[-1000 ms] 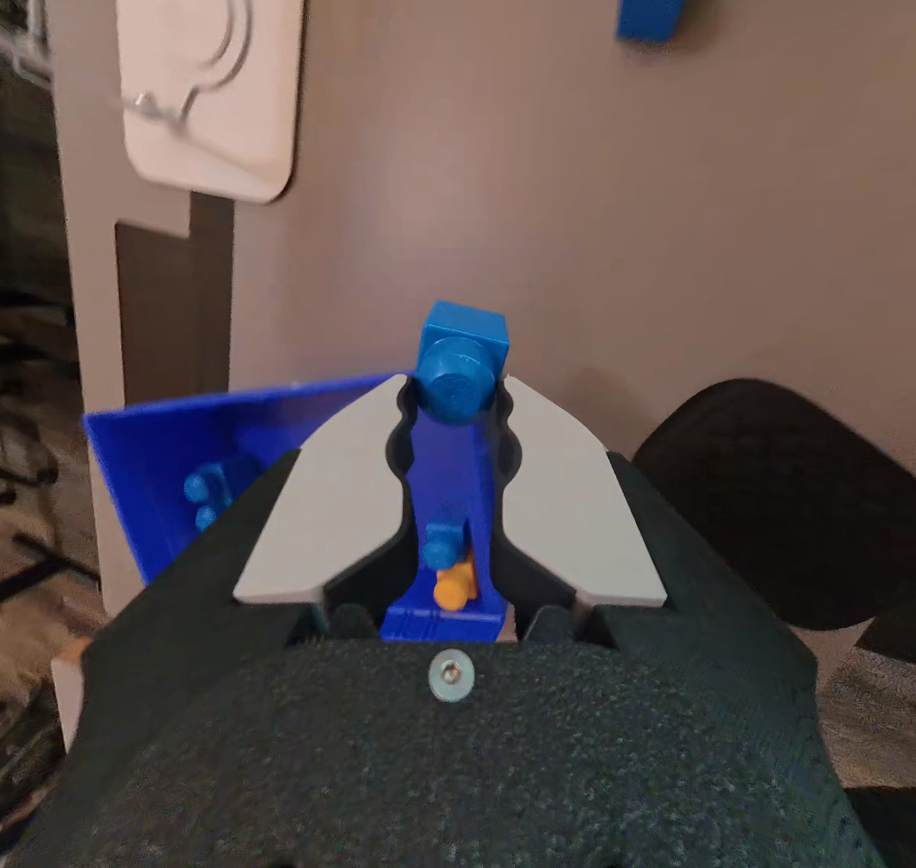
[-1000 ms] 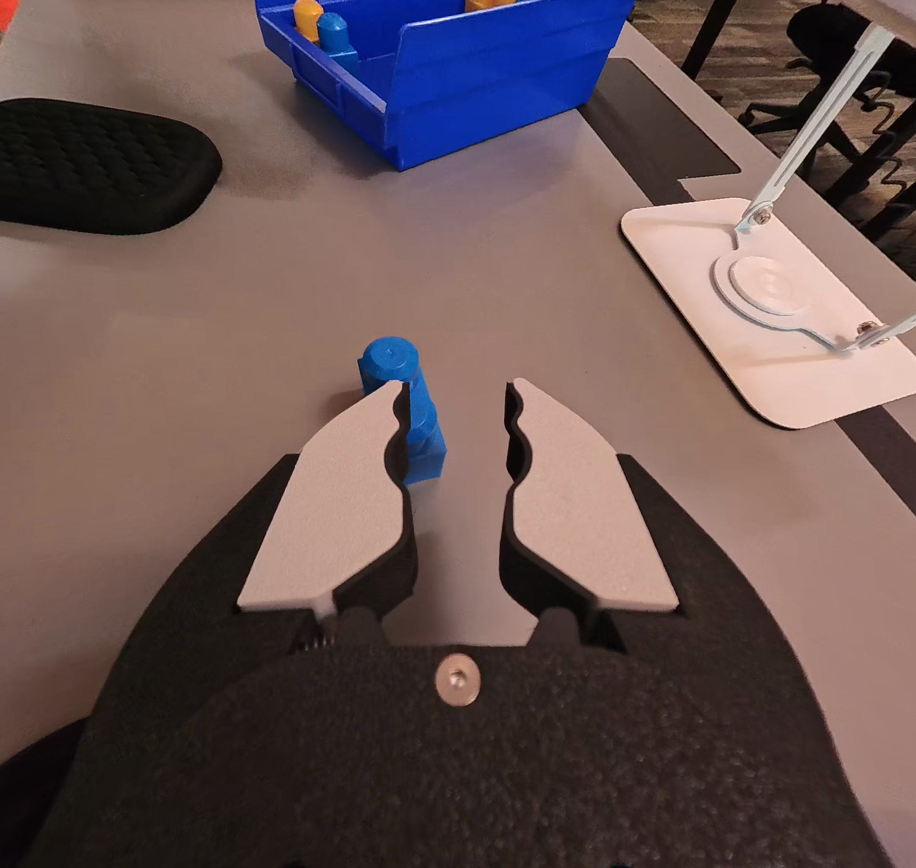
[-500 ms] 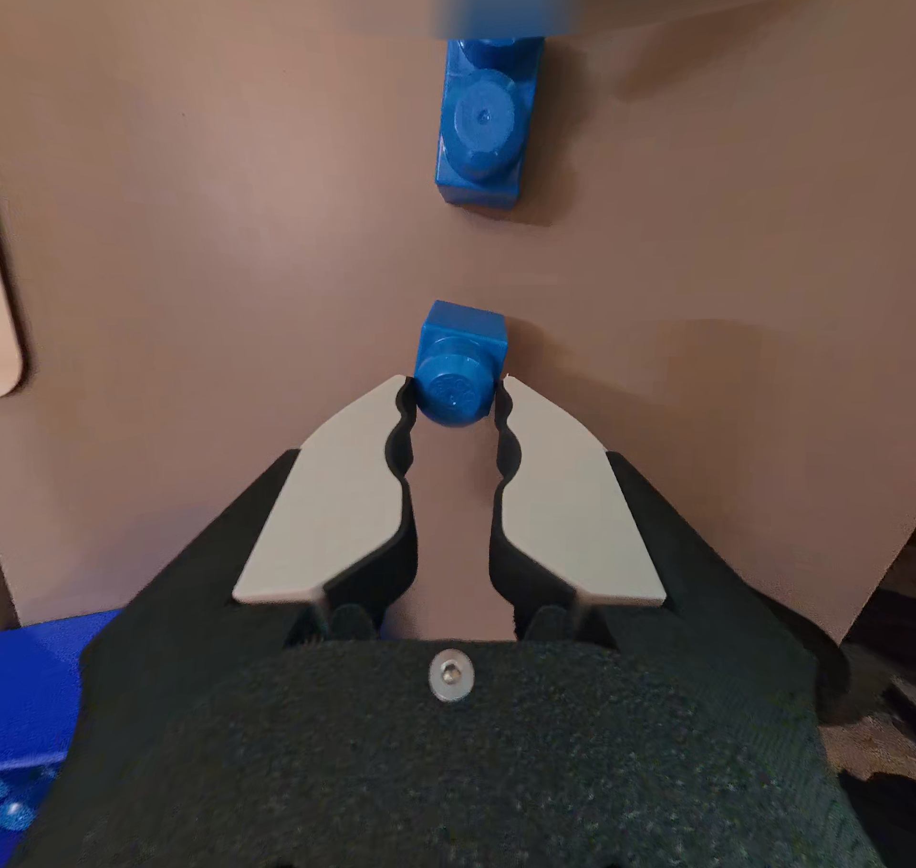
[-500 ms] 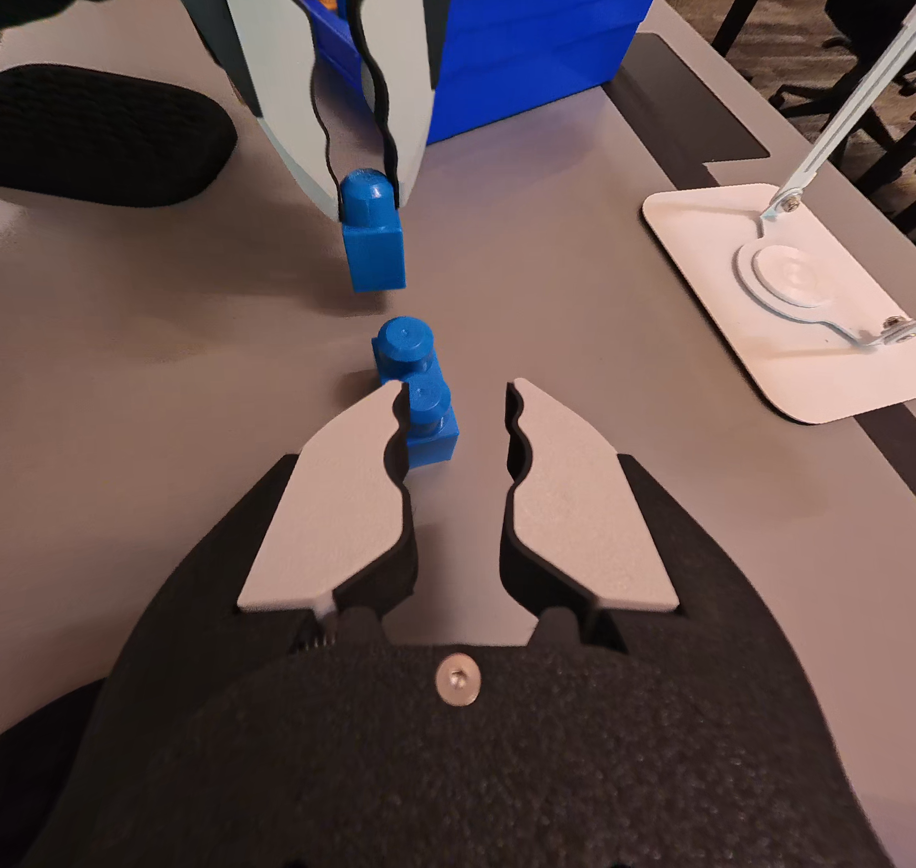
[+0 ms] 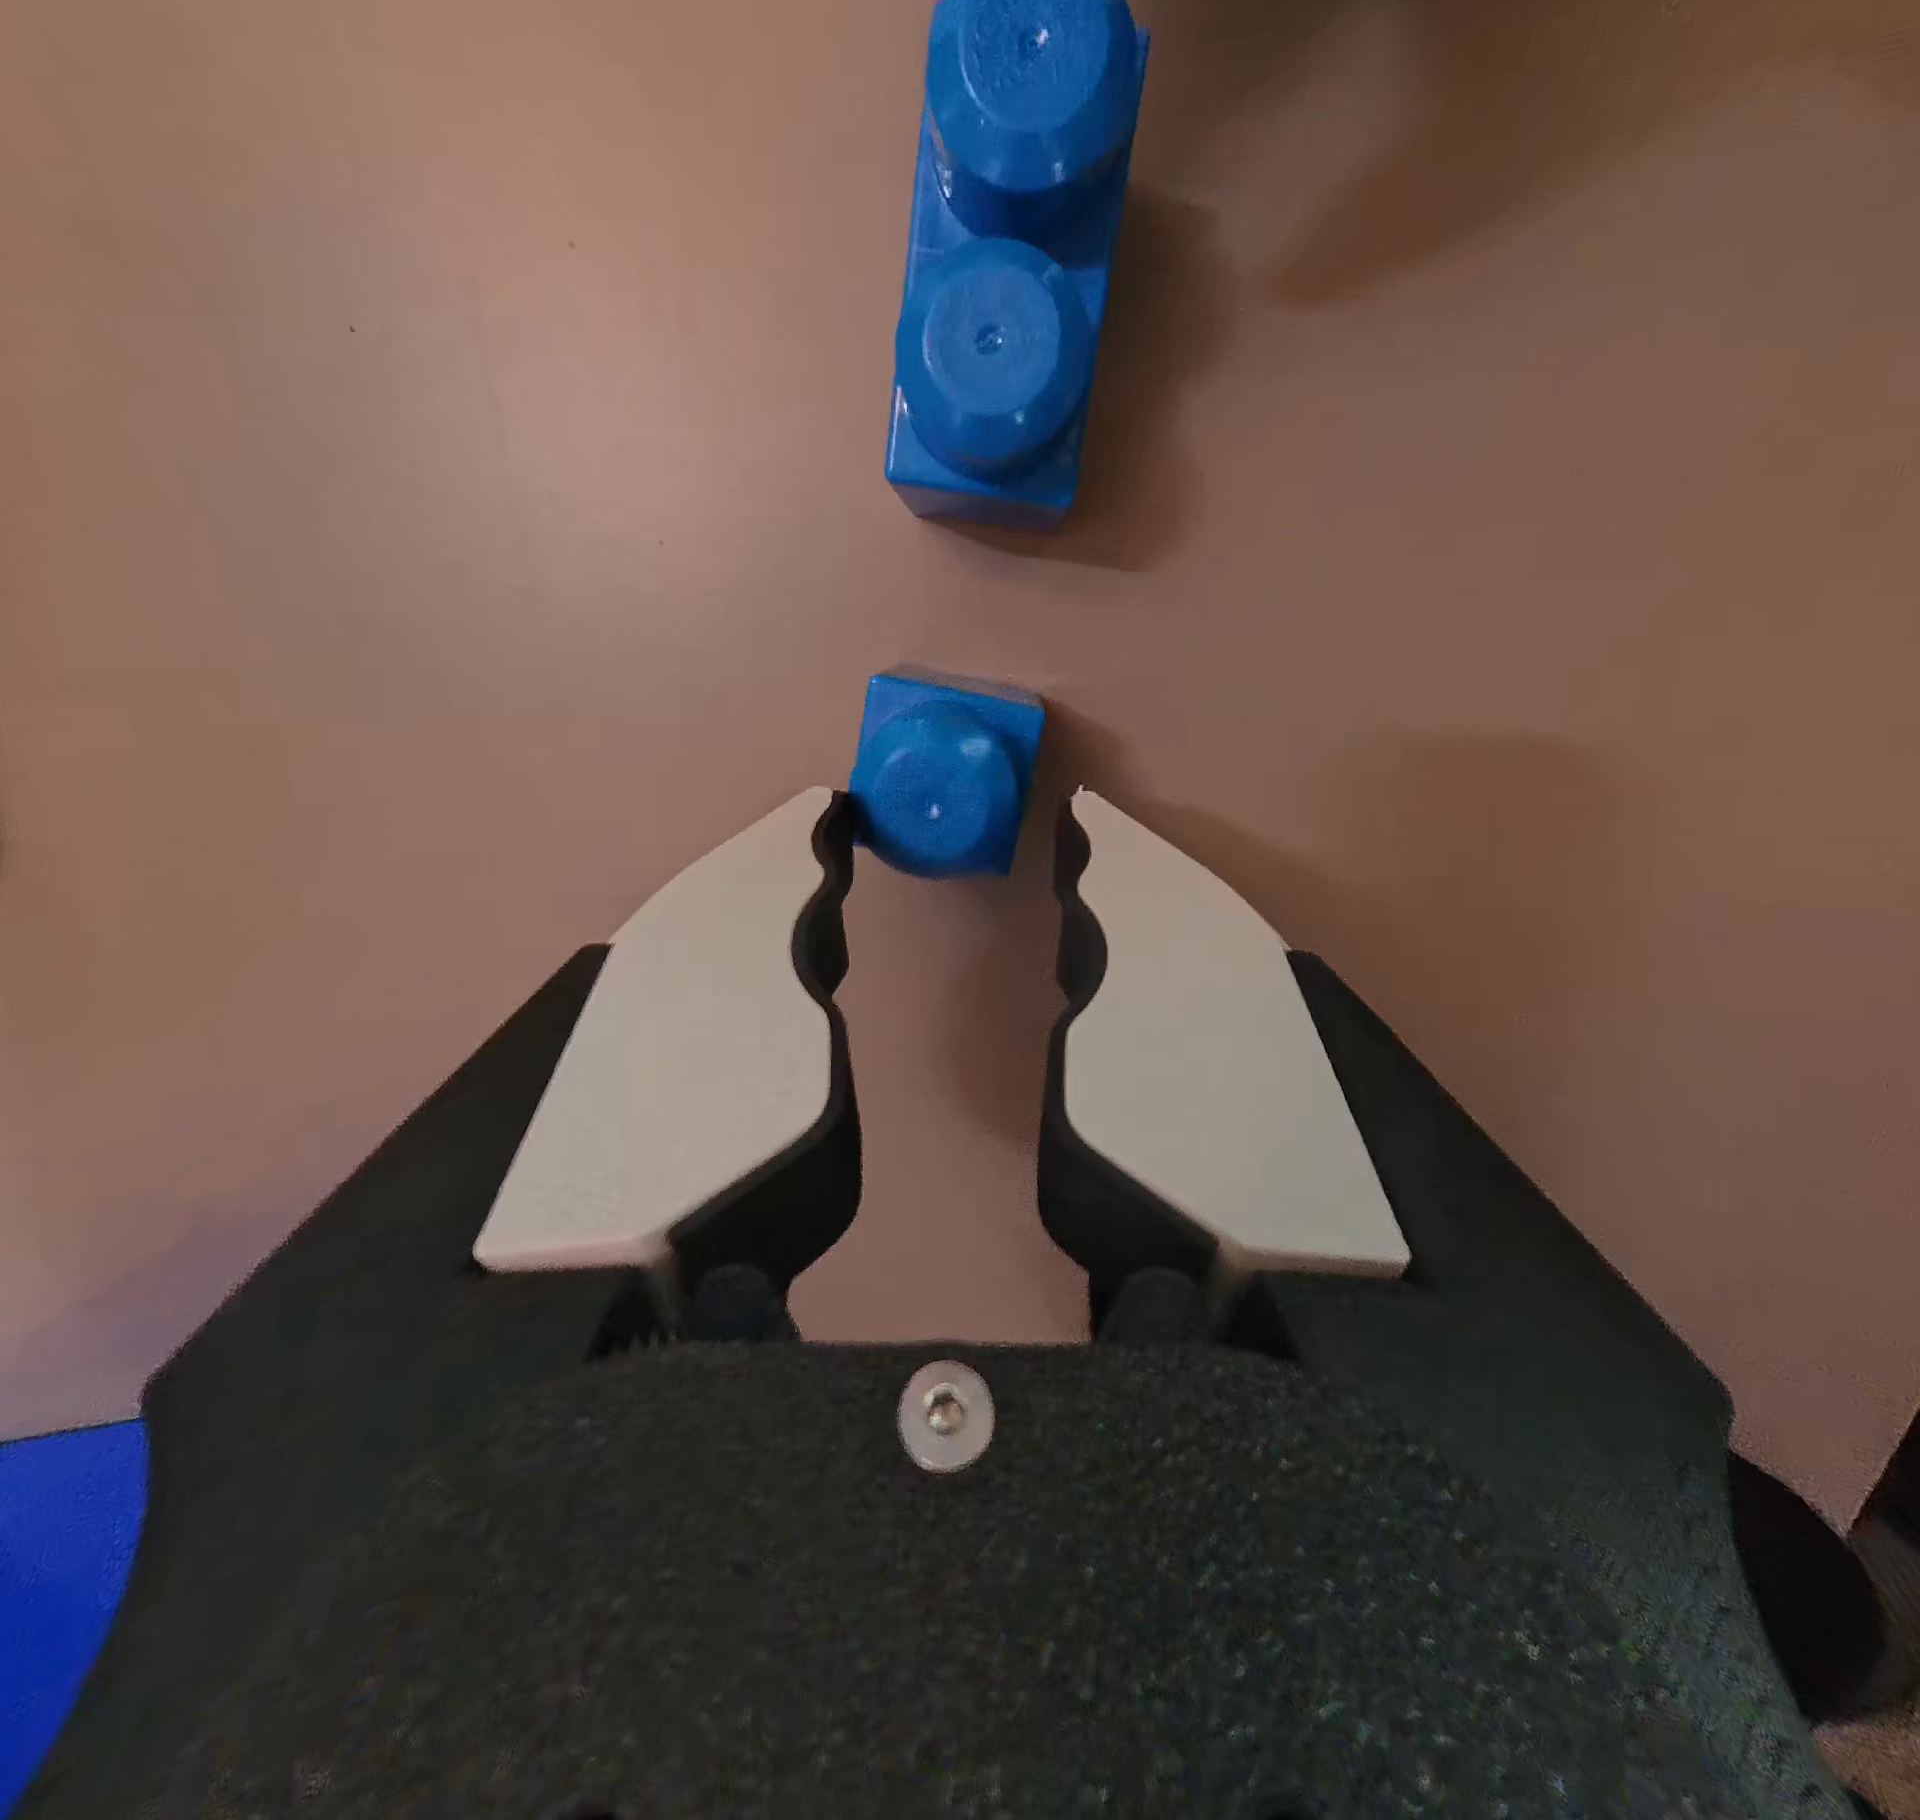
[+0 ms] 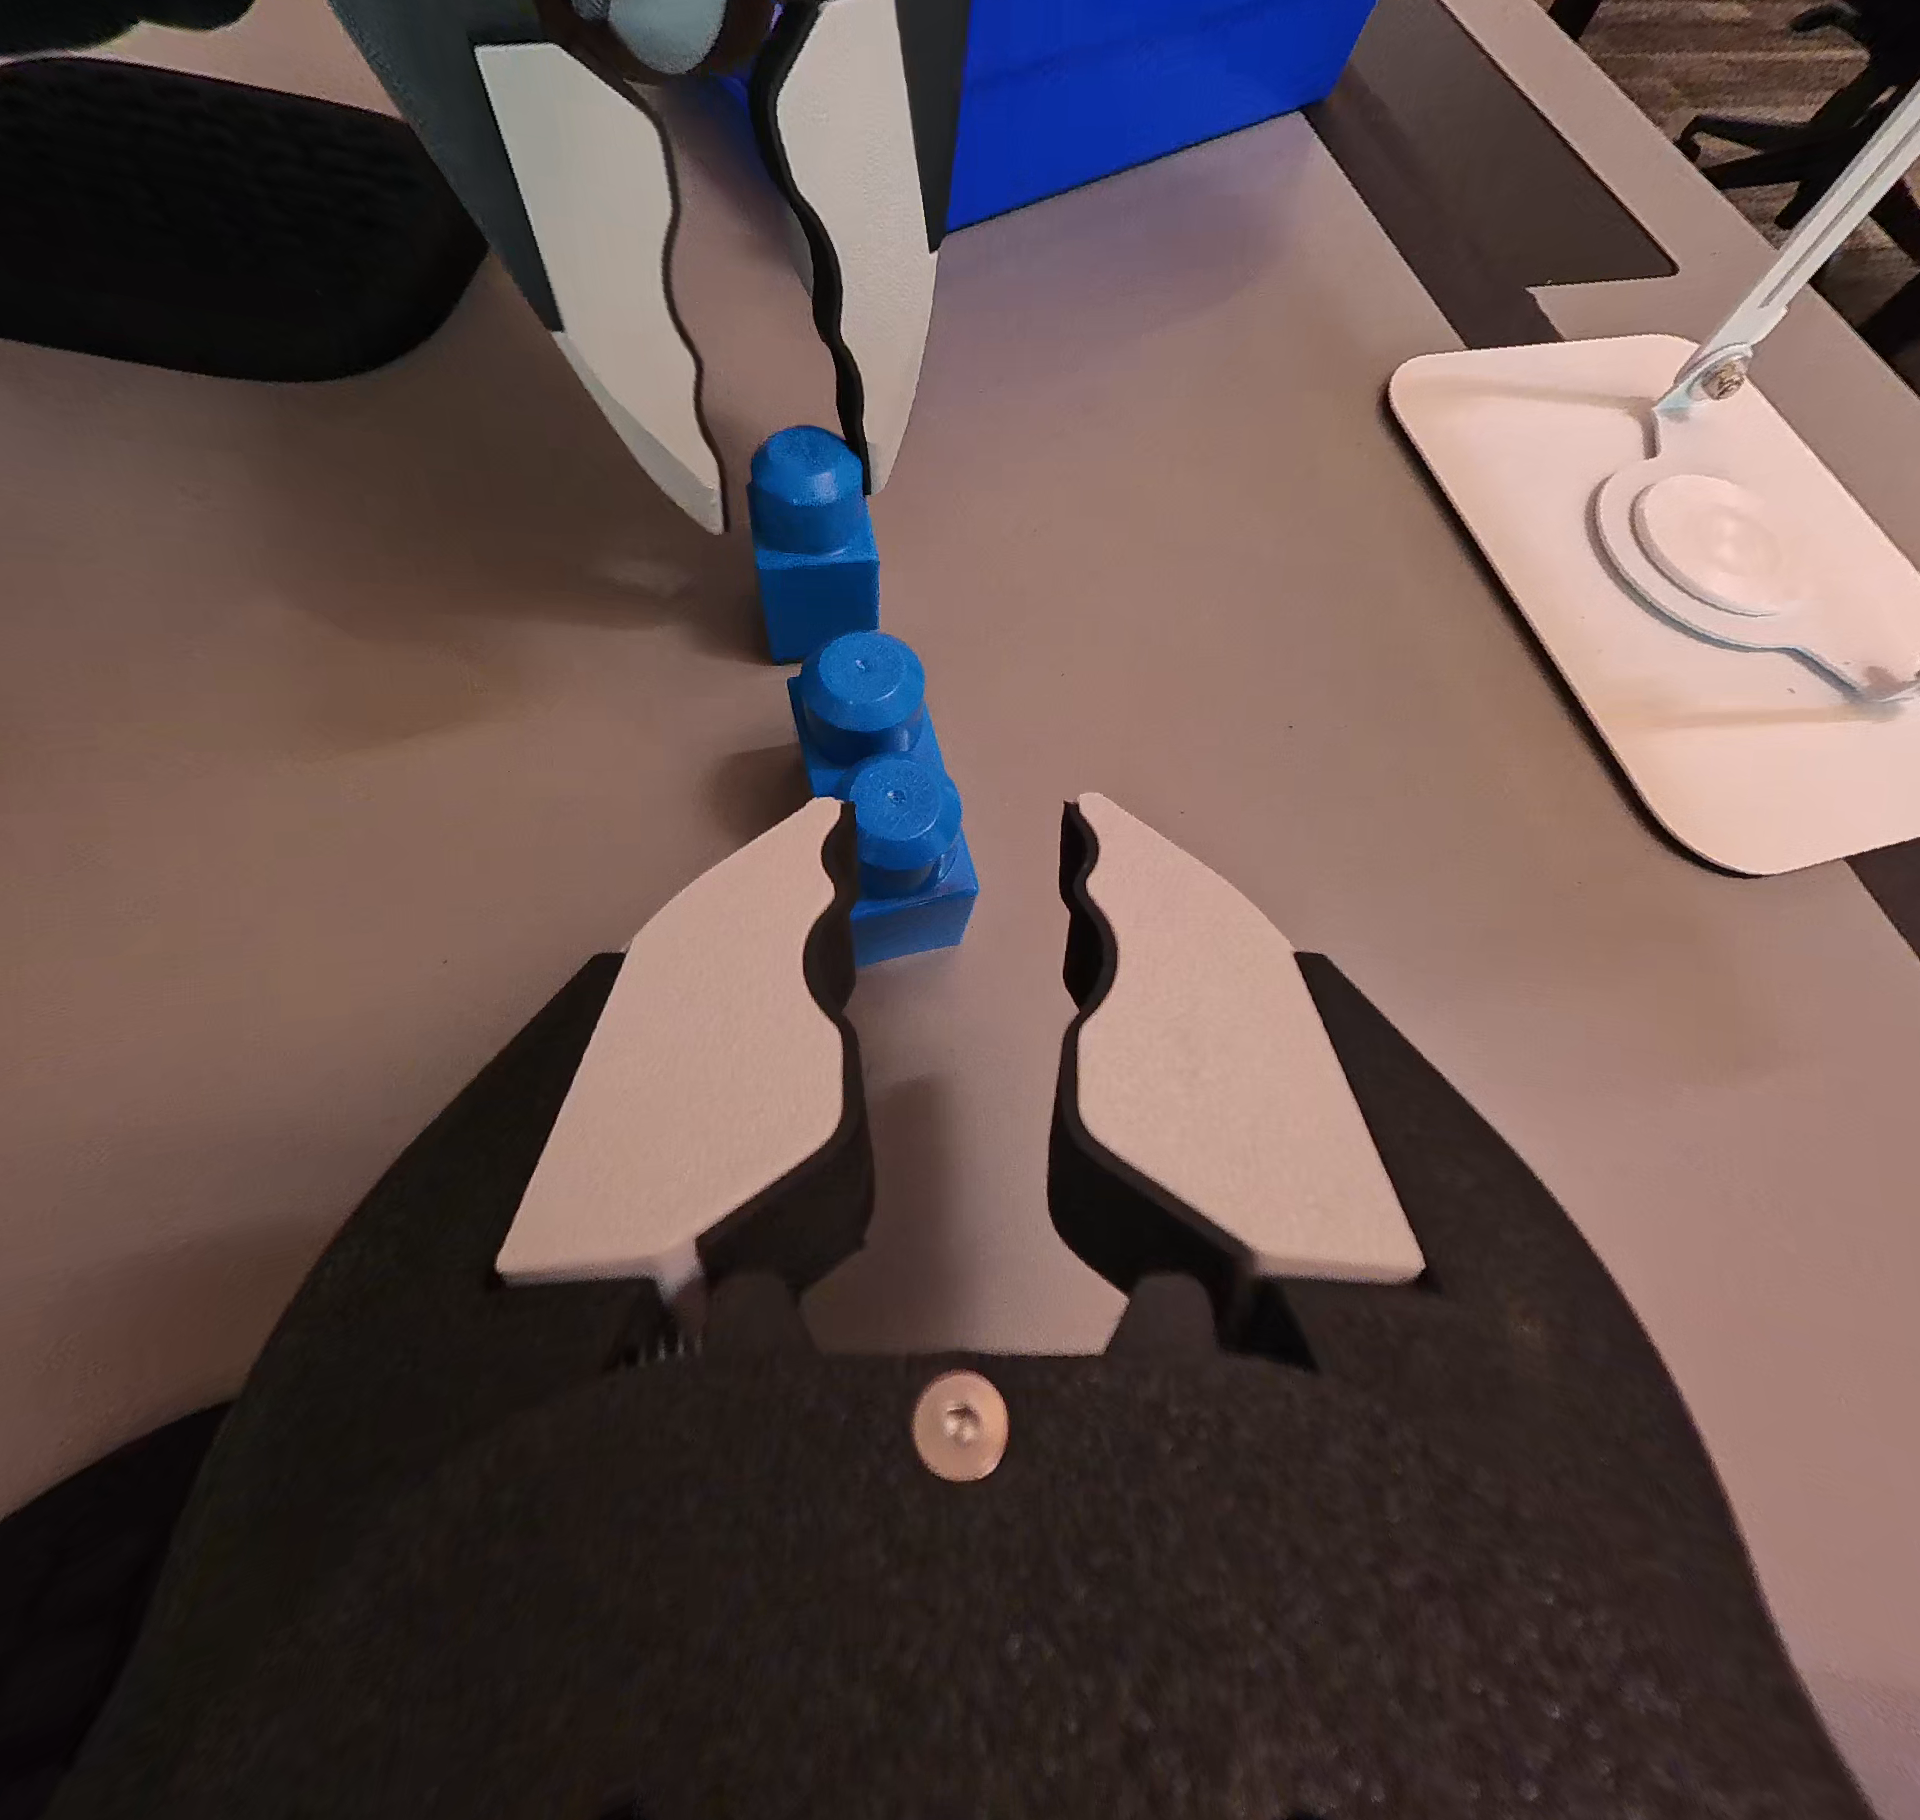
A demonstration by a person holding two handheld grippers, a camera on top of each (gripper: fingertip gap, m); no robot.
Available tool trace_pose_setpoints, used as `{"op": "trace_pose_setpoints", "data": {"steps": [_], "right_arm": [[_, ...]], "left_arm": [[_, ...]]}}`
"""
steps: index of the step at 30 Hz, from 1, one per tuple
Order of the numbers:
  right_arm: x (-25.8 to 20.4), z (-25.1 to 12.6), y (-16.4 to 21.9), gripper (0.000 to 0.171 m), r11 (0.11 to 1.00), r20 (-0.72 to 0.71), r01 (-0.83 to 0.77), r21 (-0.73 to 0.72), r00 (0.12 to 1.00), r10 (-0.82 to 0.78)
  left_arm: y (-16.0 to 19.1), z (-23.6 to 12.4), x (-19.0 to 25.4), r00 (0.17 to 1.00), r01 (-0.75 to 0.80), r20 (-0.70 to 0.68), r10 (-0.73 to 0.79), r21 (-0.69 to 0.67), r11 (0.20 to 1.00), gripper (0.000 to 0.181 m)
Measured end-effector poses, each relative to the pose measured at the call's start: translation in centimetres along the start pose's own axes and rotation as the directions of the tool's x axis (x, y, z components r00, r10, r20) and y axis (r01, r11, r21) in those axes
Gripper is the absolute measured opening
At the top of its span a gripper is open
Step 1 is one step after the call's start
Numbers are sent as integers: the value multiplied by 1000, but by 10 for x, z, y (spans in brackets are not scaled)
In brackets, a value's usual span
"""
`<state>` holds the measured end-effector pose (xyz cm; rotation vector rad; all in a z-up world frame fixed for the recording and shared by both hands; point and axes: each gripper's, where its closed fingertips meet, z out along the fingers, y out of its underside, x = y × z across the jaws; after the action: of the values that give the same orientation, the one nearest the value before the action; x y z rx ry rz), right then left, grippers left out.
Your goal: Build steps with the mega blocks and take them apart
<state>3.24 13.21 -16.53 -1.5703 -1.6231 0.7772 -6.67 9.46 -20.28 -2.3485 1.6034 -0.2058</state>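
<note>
A blue single-stud mega block (image 5: 940,783) stands on the grey table just beyond a blue two-stud block (image 5: 1003,243). In the right wrist view the single block (image 6: 816,565) stands right behind the two-stud block (image 6: 888,804), almost touching it. My left gripper (image 5: 951,804) points down over the single block, open; one finger touches the stud, the other is apart. It also shows in the right wrist view (image 6: 795,497). My right gripper (image 6: 951,814) is open and empty, low over the table, with its left finger beside the two-stud block.
A blue bin (image 6: 1143,35) stands at the back of the table (image 6: 312,835). A white lamp base (image 6: 1683,586) lies to the right. A black pad (image 6: 208,212) lies at the back left. Floor and chair legs show beyond the right edge. One gripper's finger ends stand about 12 cm off the other's.
My left gripper carried the single block from the bin down to the table behind the two-stud block, and its jaws have parted. My right gripper has stayed open by the two-stud block.
</note>
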Motion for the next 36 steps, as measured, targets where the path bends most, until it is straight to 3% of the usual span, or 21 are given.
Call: {"op": "trace_pose_setpoints", "data": {"steps": [5, 9, 14, 21, 25, 27, 29, 32, 36], "right_arm": [[0, -1, 0, 37, 1000, -2, 0, 1, 1000, 0], [0, -1, 3, 37, 1000, 3, -3, -6, 1000, 3], [-9, 6, 15, 41, 998, 61, -4, -64, 998, 7], [-17, 31, 42, 57, 978, 81, 8, -207, 997, 9], [-17, 41, 49, 53, 971, 68, 35, -236, 998, -19], [-15, 43, 48, 39, 971, 48, 48, -232, 998, -38], [-19, 41, 47, 37, 971, 79, 58, -232, 996, -40], [-26, 32, 43, 37, 961, 103, 85, -262, 993, -60], [-31, 20, 41, 36, 896, 66, 187, -403, 982, -175]], "left_arm": [[-4, -3, 0, 1000, 7, 17, -8, 54, 999, 46], [-18, -12, -2, 999, 22, 43, -32, 209, 978, 47], [-33, -31, -10, 989, 49, 102, -106, 448, 893, 46], [-36, -49, -14, 976, 47, 136, -173, 640, 767, 44], [-39, -55, -10, 978, 30, 131, -162, 681, 732, 44], [-42, -56, -6, 982, 20, 122, -144, 692, 722, 44], [-44, -55, -1, 985, 7, 119, -124, 694, 720, 44], [-48, -49, 12, 990, -39, 129, -64, 668, 743, 45], [-54, -36, 35, 985, -135, 168, 44, 579, 804, 46]]}}
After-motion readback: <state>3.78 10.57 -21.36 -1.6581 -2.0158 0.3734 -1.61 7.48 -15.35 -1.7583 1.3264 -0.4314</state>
